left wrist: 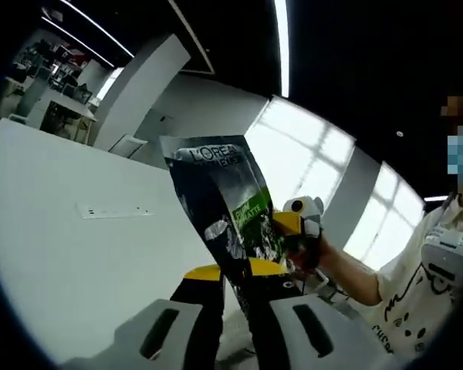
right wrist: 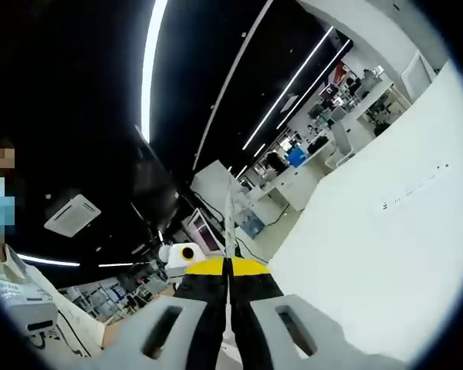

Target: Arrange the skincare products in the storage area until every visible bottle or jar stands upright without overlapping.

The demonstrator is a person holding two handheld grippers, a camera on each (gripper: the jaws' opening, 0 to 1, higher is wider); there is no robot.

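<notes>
A dark L'Oreal sachet (left wrist: 220, 204) with a green label is held up in the air, above the white table (left wrist: 54, 231). My left gripper (left wrist: 233, 271) is shut on its lower edge, the pack rising between the yellow-tipped jaws. My right gripper (left wrist: 297, 231) reaches in from the right and meets the sachet's right edge. In the right gripper view the sachet (right wrist: 229, 220) shows edge-on as a thin pale strip. My right gripper (right wrist: 228, 267) is shut on it. The left gripper (right wrist: 177, 258) shows just left of the strip.
The white table (right wrist: 386, 247) spreads wide, with a flush socket strip (left wrist: 112, 210) (right wrist: 413, 189) set in it. A person in a white printed shirt (left wrist: 417, 293) stands close behind the grippers. Desks and office clutter (right wrist: 309, 154) lie far off.
</notes>
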